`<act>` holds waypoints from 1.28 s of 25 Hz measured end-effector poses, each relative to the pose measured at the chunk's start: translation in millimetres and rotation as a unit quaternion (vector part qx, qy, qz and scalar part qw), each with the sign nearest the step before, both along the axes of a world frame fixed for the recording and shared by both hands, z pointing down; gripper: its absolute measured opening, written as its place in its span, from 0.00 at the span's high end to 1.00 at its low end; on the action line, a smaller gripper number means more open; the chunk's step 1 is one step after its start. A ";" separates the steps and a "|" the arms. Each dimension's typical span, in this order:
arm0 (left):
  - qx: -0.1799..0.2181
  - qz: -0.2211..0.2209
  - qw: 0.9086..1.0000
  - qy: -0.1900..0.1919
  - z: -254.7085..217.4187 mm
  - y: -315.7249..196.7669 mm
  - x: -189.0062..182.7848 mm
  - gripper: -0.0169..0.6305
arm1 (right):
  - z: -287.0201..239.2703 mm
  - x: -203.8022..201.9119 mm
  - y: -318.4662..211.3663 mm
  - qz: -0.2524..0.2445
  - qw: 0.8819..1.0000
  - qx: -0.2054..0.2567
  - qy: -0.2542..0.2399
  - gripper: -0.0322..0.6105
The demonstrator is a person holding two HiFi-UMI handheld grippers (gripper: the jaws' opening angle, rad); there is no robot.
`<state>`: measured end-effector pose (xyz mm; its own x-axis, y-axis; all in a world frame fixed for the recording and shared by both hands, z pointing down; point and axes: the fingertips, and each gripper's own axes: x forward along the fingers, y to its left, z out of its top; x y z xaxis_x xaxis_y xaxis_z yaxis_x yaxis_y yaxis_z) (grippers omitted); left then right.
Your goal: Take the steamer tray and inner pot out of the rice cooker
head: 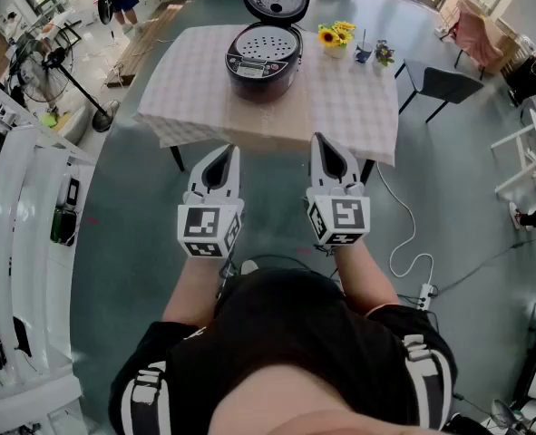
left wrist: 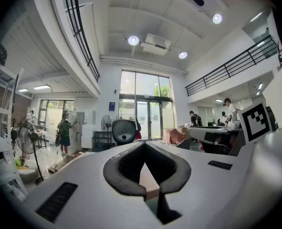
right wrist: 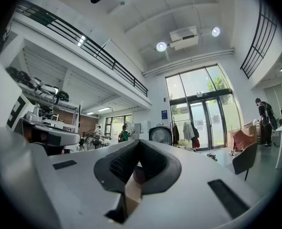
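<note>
My head camera looks steeply down past my chest; my left gripper [head: 220, 152] and right gripper [head: 326, 141] sit near, the table [head: 358, 107] with the rice cooker [head: 263, 57] farther ahead; each gripper camera rides low behind its own jaws, facing level across the hall; both share the far glass doors [left wrist: 143, 113] and round fan [left wrist: 124, 131]; each catches the other gripper's marker cube [left wrist: 256, 120] at its inner edge.

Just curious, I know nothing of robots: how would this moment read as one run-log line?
left gripper: shut, empty | right gripper: shut, empty | both short of table | rice cooker: lid open | steamer tray: inside cooker
</note>
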<state>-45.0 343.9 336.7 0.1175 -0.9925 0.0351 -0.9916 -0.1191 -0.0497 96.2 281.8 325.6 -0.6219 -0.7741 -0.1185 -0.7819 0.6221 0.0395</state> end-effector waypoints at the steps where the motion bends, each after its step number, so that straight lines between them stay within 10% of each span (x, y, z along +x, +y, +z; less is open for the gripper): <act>1: -0.003 0.002 1.000 0.005 1.2 2.8 0.8 0.97 | 0.4 0.4 2.9 -0.001 1.000 -0.001 -0.001 0.95; 32: 0.000 0.068 0.997 0.034 4.4 10.3 -93.5 0.97 | 10.7 -95.5 33.8 0.048 0.999 -0.014 -0.003 0.95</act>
<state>-138.5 354.2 341.2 0.2536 -0.9671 0.0220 -0.9673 -0.2533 0.0161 0.7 315.6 336.3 -0.5448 -0.8328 -0.0987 -0.8377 0.5458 0.0187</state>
